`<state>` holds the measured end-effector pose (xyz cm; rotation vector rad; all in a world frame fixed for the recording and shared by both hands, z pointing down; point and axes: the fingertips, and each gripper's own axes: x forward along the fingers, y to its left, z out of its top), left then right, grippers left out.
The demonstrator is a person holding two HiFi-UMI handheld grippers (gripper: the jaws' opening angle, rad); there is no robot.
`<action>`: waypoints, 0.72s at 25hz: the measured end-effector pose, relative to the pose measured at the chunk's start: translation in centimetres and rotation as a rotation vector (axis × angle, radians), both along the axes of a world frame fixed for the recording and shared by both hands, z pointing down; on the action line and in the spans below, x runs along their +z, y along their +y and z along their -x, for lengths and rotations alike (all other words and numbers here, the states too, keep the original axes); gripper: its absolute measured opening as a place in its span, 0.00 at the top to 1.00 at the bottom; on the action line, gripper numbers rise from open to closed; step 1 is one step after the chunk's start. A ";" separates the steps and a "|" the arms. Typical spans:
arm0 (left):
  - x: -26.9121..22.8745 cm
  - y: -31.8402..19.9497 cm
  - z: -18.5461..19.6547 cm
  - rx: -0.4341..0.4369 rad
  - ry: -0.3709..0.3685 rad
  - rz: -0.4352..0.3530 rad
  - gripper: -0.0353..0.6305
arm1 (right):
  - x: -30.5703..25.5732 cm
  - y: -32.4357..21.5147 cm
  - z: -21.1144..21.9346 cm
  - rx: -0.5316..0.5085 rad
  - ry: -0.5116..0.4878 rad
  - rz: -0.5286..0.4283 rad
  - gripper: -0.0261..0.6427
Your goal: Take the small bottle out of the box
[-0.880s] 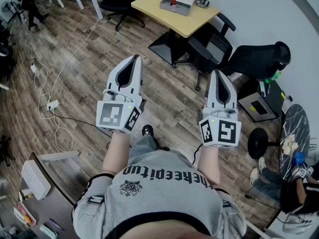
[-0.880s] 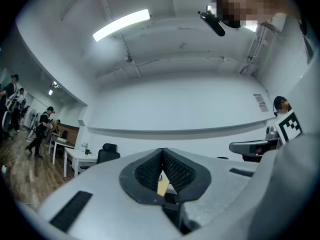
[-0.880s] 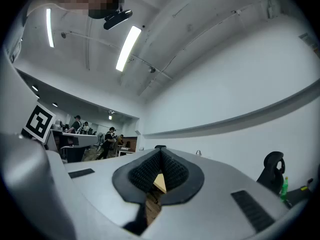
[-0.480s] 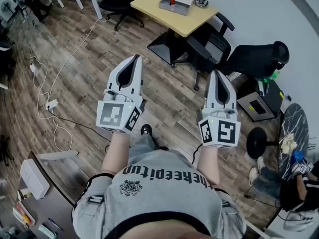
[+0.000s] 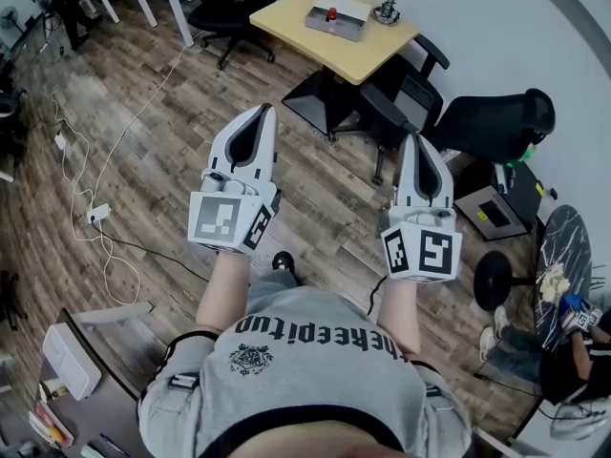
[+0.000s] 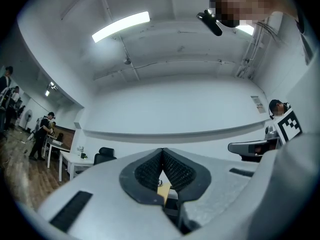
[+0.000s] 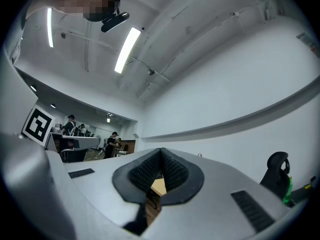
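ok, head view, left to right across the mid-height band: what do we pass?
white power strip → left gripper → right gripper → black office chair → dark round table

I see bright, even light from ceiling tubes point(image 6: 121, 25), sharp pictures, fisheye bending and black corners at the edges.

From the head I look steeply down over the person's shoulders onto the wood floor point(image 5: 143, 160), with the yellow desk point(image 5: 355, 53) far ahead. The left gripper point(image 5: 263, 113) and right gripper point(image 5: 418, 141) each carry a camera just behind their fingers point(image 6: 147, 171), facing slightly upward at the wall point(image 6: 170, 109) and ceiling point(image 6: 165, 44). All three views share that desk, which I glimpse between the fingers.
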<state>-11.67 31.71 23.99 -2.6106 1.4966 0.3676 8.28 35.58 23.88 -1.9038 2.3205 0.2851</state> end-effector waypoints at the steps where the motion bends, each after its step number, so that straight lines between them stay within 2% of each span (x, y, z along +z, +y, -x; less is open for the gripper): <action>1: -0.1 -0.7 0.2 0.005 0.000 -0.001 0.94 | -0.1 -0.6 0.2 0.003 -0.002 -0.003 0.96; 11: -0.2 -6.5 2.7 0.037 -0.002 -0.005 0.94 | 0.0 -6.1 2.9 0.028 -0.018 -0.011 0.96; 18: 0.5 -8.3 4.6 0.067 -0.014 -0.005 0.94 | 1.3 -7.9 5.2 0.027 -0.034 0.008 0.96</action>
